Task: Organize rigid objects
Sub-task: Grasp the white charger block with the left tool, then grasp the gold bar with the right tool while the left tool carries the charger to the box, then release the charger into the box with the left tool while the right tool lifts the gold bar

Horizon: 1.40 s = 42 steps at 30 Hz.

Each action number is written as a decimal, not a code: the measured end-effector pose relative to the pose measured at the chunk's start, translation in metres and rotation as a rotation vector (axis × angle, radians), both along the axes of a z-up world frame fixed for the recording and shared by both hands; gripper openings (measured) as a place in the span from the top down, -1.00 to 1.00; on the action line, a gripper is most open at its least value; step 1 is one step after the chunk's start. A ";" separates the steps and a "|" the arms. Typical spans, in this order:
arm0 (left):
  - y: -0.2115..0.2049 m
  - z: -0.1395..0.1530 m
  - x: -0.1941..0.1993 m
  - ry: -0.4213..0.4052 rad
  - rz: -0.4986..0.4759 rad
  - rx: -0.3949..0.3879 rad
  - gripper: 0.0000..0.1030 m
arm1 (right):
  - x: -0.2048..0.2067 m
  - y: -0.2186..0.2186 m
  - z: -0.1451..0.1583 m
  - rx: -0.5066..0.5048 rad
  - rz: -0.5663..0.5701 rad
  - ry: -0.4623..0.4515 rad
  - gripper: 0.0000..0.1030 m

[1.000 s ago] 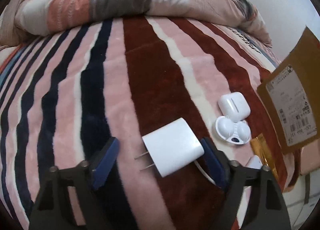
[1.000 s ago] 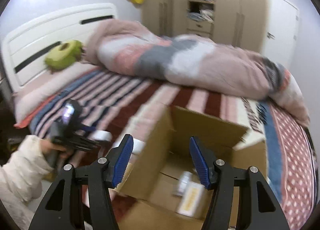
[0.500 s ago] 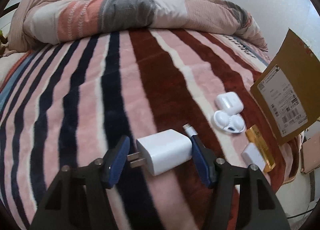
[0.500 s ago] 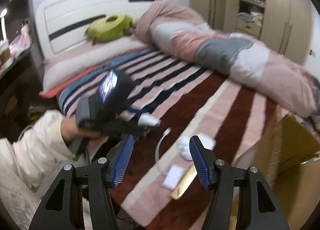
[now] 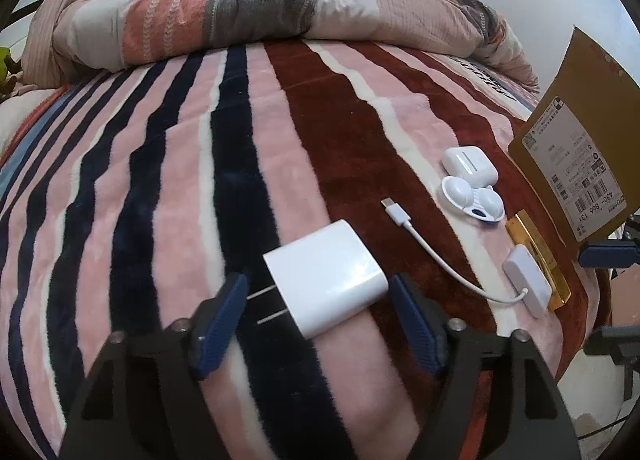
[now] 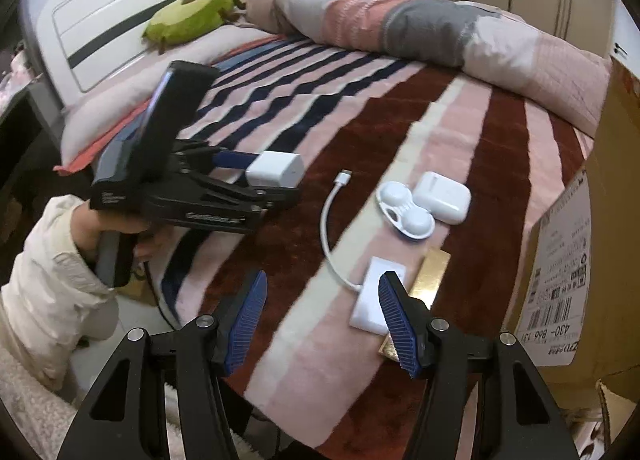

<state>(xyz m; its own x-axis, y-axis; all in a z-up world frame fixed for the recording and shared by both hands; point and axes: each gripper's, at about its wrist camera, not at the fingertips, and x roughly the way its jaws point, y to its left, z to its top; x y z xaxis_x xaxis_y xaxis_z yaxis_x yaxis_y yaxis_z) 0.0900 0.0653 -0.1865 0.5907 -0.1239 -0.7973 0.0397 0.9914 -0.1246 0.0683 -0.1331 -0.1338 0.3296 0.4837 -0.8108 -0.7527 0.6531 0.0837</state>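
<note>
**Q:** State the condition of the left gripper and its load.

**A:** The blue fingers stand apart on either side of the white charger. In the left wrist view a small gap shows at each side of it, and whether the pads are pressing it cannot be told. The charger's long axis runs across the gripper from finger to finger. Its two metal prongs point at the left finger and its rounded end faces the right finger. In the right wrist view the charger sits at the tip of this gripper, over the near left part of the striped blanket.

**Q:** What lies to the right of it?

**A:** A white cable lies on the blanket, its plug end pointing toward the rolled duvet at the far edge. The cable curves back to a flat white adapter near the blanket's near edge. A gold bar touches the adapter's right side, its length running near to far. Beyond these, a white lens case rests against a white earbud case.

**Q:** And the right gripper?

**A:** Fingers spread wide, holding nothing, above the near edge of the blanket. Its right finger overlaps the adapter in view. A cardboard box stands at the blanket's right edge, label side facing the objects.
</note>
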 end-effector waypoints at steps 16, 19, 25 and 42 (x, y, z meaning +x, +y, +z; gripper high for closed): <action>0.006 0.027 -0.008 -0.070 0.014 -0.007 -0.16 | 0.014 -0.032 -0.041 0.009 -0.246 -0.069 0.13; 0.001 0.051 -0.013 -0.107 -0.010 0.003 -0.16 | 0.016 -0.037 -0.037 0.023 -0.266 -0.095 0.37; -0.032 0.127 -0.015 -0.215 -0.131 0.022 -0.16 | 0.021 -0.033 -0.043 -0.045 -0.247 -0.111 0.43; -0.248 0.221 0.059 -0.166 -0.648 0.029 -0.16 | 0.010 -0.046 -0.056 -0.045 -0.171 -0.147 0.74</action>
<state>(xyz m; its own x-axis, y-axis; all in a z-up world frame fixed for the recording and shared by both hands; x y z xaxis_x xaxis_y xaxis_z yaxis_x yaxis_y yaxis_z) 0.1488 -0.1830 0.0343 0.5192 -0.4749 -0.7106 0.6444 0.7637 -0.0395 0.0778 -0.1791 -0.1894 0.5197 0.3748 -0.7678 -0.6325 0.7729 -0.0508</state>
